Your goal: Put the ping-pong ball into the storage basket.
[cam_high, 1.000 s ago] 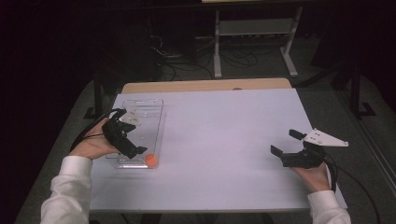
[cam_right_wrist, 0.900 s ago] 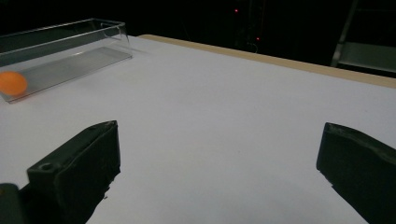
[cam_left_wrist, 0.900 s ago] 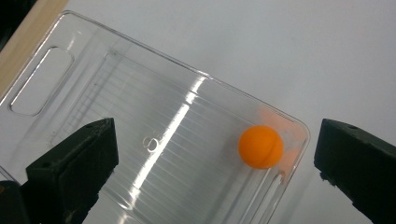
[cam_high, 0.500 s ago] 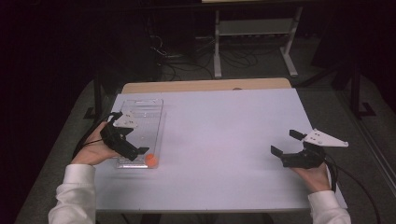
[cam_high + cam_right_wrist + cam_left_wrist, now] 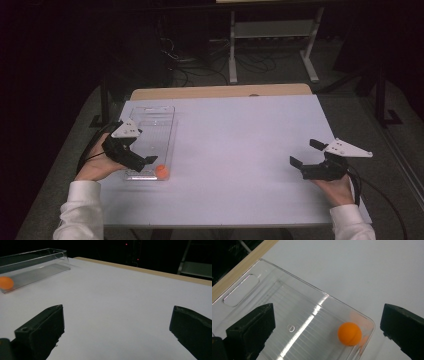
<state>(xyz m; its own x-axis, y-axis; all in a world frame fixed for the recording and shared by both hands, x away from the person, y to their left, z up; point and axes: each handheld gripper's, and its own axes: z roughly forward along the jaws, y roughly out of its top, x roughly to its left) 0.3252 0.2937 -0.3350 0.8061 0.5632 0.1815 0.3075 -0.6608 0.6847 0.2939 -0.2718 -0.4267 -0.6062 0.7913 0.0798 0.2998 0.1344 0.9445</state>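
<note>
Looking at the orange ball, we see it sits inside the clear tray, in the near corner by the tray's wall. The tray lies on the white table, near its left side. Our left gripper hangs just over the tray, jaws spread wide and holding nothing, with the ball between them but lower down. Our right gripper rests far off on the other side, jaws wide too, holding nothing. We think the ball could roll away if a jaw bumps it, because it is round and light. A jaw could also hit the tray wall and push the tray.
</note>
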